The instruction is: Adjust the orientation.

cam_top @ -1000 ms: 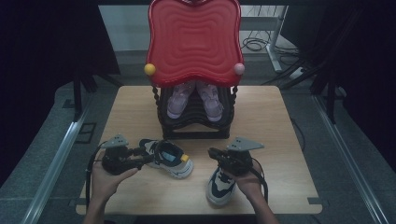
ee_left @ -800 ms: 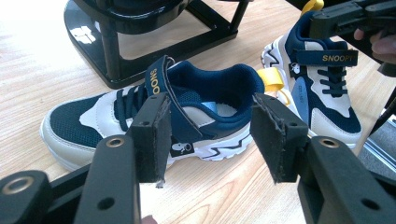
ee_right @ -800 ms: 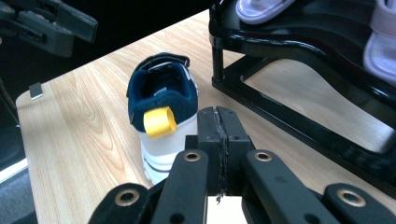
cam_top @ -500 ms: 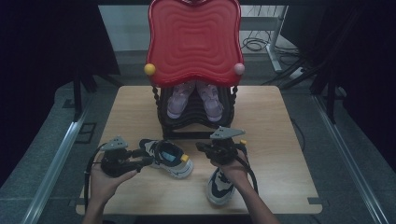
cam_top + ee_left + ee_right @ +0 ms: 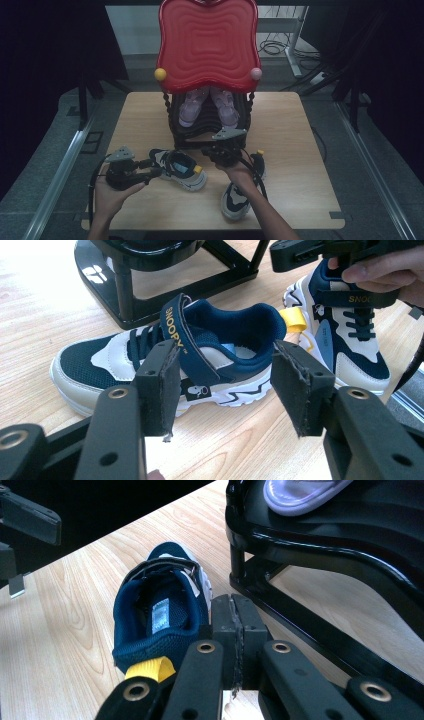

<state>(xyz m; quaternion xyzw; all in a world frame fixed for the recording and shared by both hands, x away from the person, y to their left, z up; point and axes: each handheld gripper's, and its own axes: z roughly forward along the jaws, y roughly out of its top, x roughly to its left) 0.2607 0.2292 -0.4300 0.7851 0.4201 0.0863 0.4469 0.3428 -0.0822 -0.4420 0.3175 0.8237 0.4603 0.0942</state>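
The desk [image 5: 45,300] is pale wood with a visible grain, smooth and faintly shiny. The shoe rack [image 5: 320,550] looks like glossy black plastic, with a ribbed, shiny red top [image 5: 207,42]. The near sneaker [image 5: 165,365] has navy mesh cloth, smooth cream panels and a yellow woven heel tab. The left gripper [image 5: 225,385] has rough, matt black pads on smooth black arms.

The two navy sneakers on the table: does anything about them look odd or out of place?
Yes. They lie apart at different angles, not paired. The left sneaker has its strap undone and sticking up. The pink pair sits neatly on the black rack.
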